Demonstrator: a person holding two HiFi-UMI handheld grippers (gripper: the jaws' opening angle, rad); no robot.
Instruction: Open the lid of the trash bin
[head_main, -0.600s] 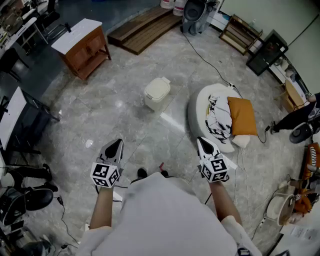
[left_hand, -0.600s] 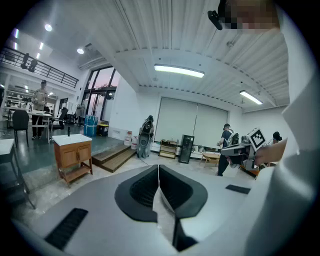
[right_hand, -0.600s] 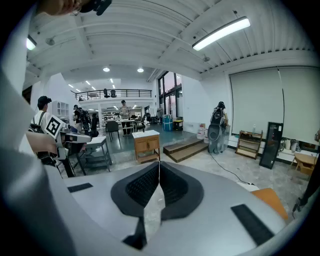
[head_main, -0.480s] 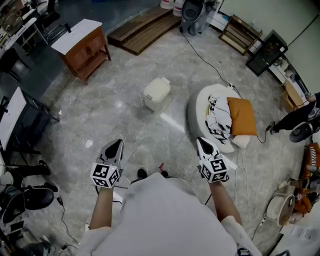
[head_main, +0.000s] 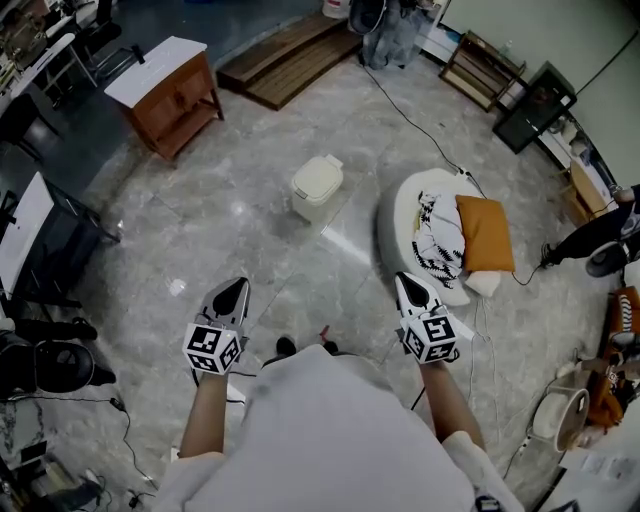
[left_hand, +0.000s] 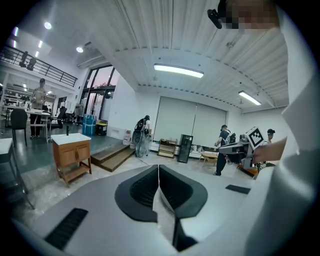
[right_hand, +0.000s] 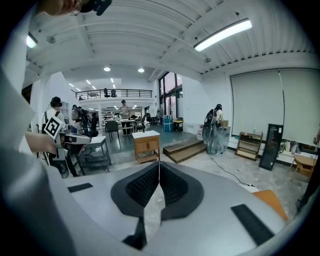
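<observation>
The trash bin (head_main: 317, 185), small and cream-coloured with its lid down flat, stands on the grey marbled floor (head_main: 230, 230) well ahead of the person, far from both tongs. In the head view it lies roughly midway between the lines along which the two tongs point, higher in the picture than either tip, with bare floor between it and them. The left tongs (head_main: 233, 290) are held out in front of the person's body at the left. The left gripper view shows their jaws pressed together along one thin seam with nothing between them. The right tongs (head_main: 409, 286) are held at about the same height on the other side. The right gripper view shows their jaws likewise fully closed and empty. Both point forward and somewhat downward, side by side and well apart from each other. To the right of the bin, near the right tongs' tip, lies a white round cushion bed (head_main: 400, 215) with an orange pillow (head_main: 485, 232) on it. Beyond the bin to the left stands a wooden cabinet (head_main: 170, 95) with a white top, and farther back lies a low wooden step (head_main: 290, 55).
</observation>
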